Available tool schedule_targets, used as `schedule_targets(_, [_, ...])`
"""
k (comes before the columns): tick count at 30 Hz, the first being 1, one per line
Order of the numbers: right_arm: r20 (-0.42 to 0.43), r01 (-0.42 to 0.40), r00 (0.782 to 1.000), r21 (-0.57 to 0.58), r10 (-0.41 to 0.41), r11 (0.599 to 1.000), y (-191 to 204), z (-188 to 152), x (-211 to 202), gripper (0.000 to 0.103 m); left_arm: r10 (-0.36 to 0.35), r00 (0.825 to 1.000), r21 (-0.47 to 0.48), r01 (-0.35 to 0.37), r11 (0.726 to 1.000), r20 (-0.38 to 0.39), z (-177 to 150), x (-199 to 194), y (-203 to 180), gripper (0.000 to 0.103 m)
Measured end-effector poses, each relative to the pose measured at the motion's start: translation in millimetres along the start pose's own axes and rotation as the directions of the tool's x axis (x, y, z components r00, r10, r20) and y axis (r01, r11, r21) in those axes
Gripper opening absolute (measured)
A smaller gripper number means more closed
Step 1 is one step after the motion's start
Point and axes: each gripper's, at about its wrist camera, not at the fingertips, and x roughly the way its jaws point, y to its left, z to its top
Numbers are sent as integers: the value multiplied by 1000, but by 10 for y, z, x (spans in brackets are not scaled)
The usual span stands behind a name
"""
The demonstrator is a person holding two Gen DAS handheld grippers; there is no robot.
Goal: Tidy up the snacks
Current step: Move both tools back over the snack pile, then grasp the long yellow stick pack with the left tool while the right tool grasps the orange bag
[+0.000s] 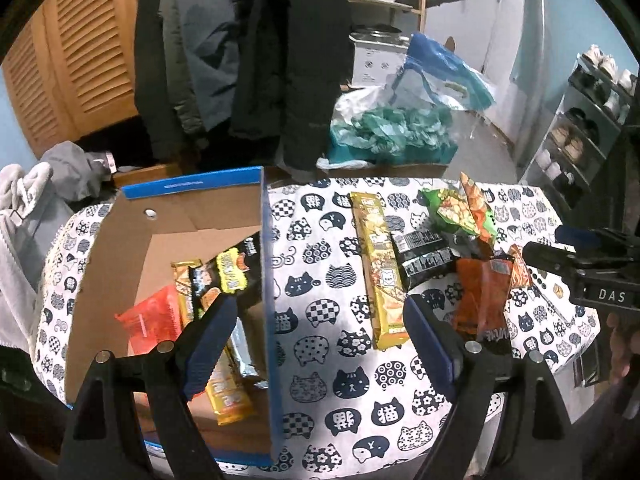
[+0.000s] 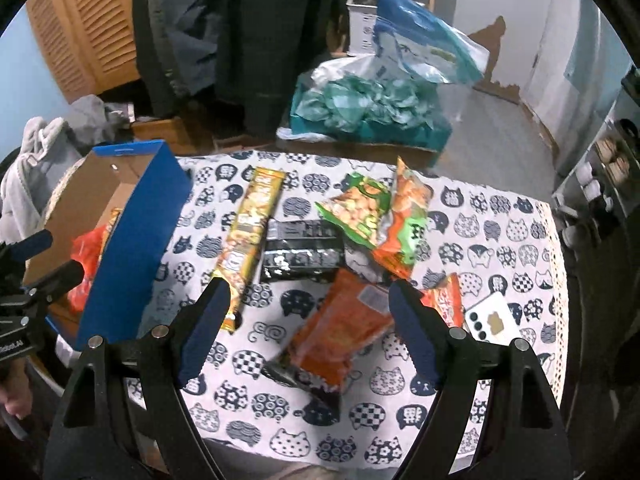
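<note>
On cloth (image 2: pixel 500 240): six snacks (image 2: pixel 344 328).

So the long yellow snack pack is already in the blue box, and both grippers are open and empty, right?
Not quite. One long yellow snack pack lies on the cat-print tablecloth, outside the blue box, as the right wrist view shows. The rest holds: the left gripper and the right gripper are open and empty.

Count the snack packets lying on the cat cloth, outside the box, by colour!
Long yellow plastic packet: 1
Shiny black foil packet: 1
Green plastic bag: 1
Orange-and-green plastic bag: 1
Orange plastic packets, one big, one small: 2
Total: 6
</note>
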Motion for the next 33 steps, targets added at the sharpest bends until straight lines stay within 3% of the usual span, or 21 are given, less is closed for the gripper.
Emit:
schedule_targets(9, [-40, 16, 999, 46, -15, 999, -199, -85, 155, 81, -18, 998, 10, 18, 1000, -57, 52, 314, -192, 86])
schedule_targets(17, [-124, 52, 992, 98, -40, 994, -360, -252, 528, 81, -30, 990, 17, 33, 999, -141, 84, 774, -427, 86])
schedule_targets(25, [-207, 46, 978, 155, -13, 987, -419, -407, 888, 81, 0, 983, 63, 12, 998, -186, 68, 1096, -603, 87])
schedule_targets(33, [-248, 37, 969, 173, 7, 984, -373, -446, 1196, 81, 5, 974, 31, 2, 1000, -226, 64, 1311, -553, 86])
